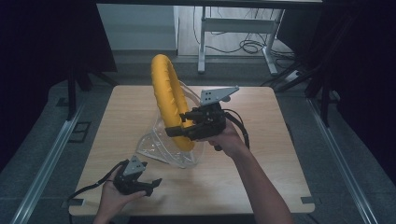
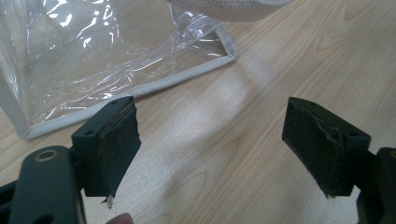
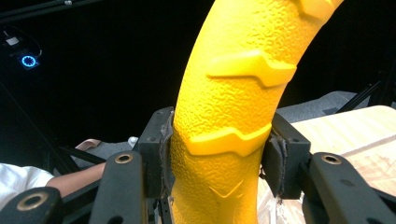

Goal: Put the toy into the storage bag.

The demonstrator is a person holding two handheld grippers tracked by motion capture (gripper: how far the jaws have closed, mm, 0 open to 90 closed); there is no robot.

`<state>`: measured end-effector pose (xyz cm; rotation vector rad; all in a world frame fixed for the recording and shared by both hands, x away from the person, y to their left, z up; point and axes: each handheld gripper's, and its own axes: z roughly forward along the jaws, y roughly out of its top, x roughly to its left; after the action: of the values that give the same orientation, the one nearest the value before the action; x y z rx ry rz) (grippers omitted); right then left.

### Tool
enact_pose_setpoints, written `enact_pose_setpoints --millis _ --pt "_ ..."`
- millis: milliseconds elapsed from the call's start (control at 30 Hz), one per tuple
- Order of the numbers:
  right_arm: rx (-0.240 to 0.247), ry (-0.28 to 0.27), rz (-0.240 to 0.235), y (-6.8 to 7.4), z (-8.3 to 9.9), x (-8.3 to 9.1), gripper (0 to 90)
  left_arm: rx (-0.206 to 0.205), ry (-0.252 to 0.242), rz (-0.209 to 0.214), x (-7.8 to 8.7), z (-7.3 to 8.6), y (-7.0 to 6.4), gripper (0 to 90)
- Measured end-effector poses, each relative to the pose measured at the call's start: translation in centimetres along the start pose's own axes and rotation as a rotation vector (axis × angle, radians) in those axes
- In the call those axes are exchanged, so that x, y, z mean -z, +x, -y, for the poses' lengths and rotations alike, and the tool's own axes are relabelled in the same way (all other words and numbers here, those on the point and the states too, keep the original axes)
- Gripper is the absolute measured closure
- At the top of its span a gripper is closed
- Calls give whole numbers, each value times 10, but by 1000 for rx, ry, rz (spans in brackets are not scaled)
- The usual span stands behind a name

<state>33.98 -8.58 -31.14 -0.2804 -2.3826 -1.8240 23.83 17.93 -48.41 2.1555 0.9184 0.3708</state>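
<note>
The right gripper (image 1: 175,132) is seen clamped on a yellow textured ring (image 1: 168,95), which is held upright above the wooden table (image 1: 261,154). In the right gripper view the ring (image 3: 233,107) rises from between the two black jaws, both pads being pressed against its sides; raised chevron ridges are noted on its pebbled surface just above the jaws. Directly below the right jaws, in the high view, a clear plastic bag (image 1: 161,147) with pale grey edging is found lying on the table, the lower end of the ring being at its mouth; whether the ring touches the plastic cannot be told. The left gripper (image 1: 154,183) is held low over the near edge of the table, well apart from the ring, with its jaws spread wide and nothing between them. In the left gripper view bare tabletop is seen between the jaws, and the bag's trimmed corner (image 2: 224,53) lies beyond the jaw tips, ahead and toward the left-hand jaw, untouched by either pad.
</note>
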Motion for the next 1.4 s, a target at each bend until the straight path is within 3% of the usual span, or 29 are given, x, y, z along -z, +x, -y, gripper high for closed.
enact_pose_setpoints --millis 633,1167,1300,1400 --pt "-33 28 2 -16 22 -12 504 -7 6 1 -1 0 0 186" --pt "-116 50 -6 -42 47 -24 502 -13 18 3 -2 0 0 187" --pt "-128 64 11 -48 55 -27 494 -11 19 4 -2 0 0 186" --pt "-143 41 25 -54 59 -26 483 -11 21 6 -3 0 -1 186"
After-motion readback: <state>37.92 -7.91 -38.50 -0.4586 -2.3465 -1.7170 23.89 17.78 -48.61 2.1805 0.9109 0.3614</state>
